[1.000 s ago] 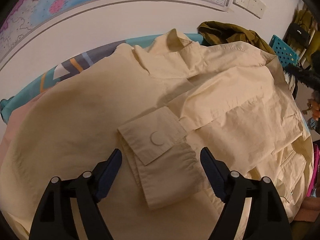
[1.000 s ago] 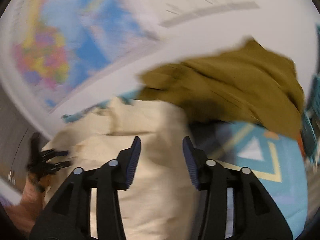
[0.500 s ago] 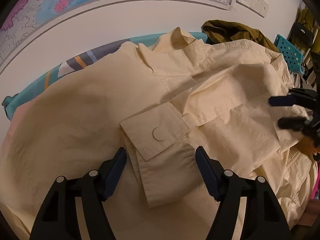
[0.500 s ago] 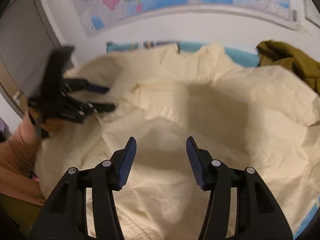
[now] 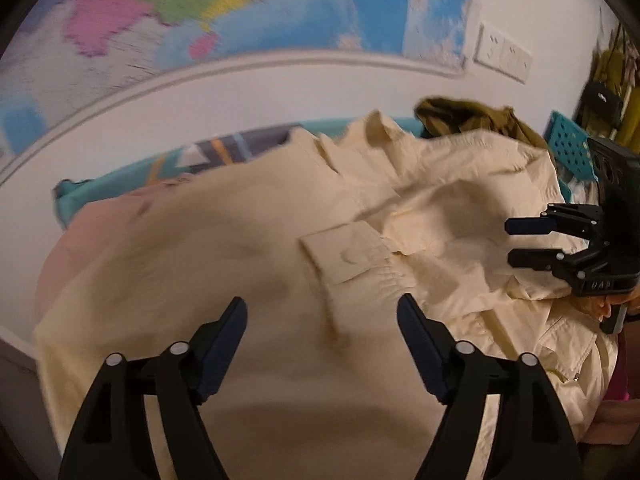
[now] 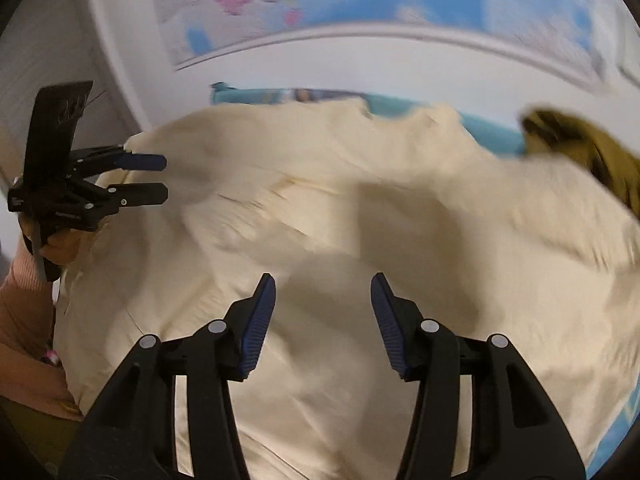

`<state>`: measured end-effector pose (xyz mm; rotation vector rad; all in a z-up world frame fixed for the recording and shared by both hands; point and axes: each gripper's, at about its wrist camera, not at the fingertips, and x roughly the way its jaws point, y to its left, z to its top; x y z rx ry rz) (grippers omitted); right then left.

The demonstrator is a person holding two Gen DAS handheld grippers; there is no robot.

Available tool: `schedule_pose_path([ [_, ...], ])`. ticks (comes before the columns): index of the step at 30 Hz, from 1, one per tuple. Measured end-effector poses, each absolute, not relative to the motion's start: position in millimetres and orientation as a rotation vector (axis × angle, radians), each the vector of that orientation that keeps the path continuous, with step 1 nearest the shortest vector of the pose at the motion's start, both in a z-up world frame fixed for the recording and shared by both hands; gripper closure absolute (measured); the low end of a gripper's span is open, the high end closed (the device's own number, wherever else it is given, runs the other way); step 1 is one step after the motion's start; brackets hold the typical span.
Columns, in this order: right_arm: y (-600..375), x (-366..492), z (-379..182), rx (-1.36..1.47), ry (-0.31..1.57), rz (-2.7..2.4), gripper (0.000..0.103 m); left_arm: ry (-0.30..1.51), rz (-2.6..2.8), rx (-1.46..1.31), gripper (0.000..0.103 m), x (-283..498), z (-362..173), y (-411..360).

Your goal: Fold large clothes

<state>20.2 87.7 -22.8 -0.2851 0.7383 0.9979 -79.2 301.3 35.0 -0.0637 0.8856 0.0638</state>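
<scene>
Spread across a bed with a teal patterned cover, along the wall edge under a world map: a large cream shirt, collar toward the wall, hem toward the near edge. Folded in over the chest, one sleeve, its buttoned cuff lying just ahead of the left gripper and slightly right of its centreline, long axis running away and to the right toward the shoulder. Fingers of the left gripper wide apart and holding nothing, hovering over the cloth. Right gripper likewise spread and empty, above rumpled fabric near the shirt's right side. Olive garment bunched at the far right corner. Left gripper judged nearer the cuff, likely best placed for any next tuck.
</scene>
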Motion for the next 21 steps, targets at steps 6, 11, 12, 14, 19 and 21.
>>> schedule_pose_path([
  [6,144.0,23.5,-60.8,-0.357,0.855,1.063,0.055,0.829,0.135,-0.083,0.027,-122.4,50.1,313.9],
  [11,149.1,24.5,-67.2,-0.333,0.898,1.053,0.050,0.808,0.257,-0.037,0.026,-165.2,59.5,329.9],
  [12,146.7,20.7,-61.2,-0.316,0.885,1.062,0.050,0.802,0.283,-0.034,0.026,-173.1,62.0,334.5],
  [14,144.1,7.6,-49.1,-0.294,0.852,1.123,0.050,0.784,0.326,-0.033,0.025,-188.5,67.3,343.9],
  [19,155.3,-49.4,-20.3,-0.291,0.766,1.362,0.038,0.799,0.397,-0.032,0.022,-215.3,61.3,363.2],
  [21,166.0,-72.2,-18.0,-0.295,0.775,1.491,0.037,0.844,0.413,-0.037,0.022,-220.3,49.8,367.4],
])
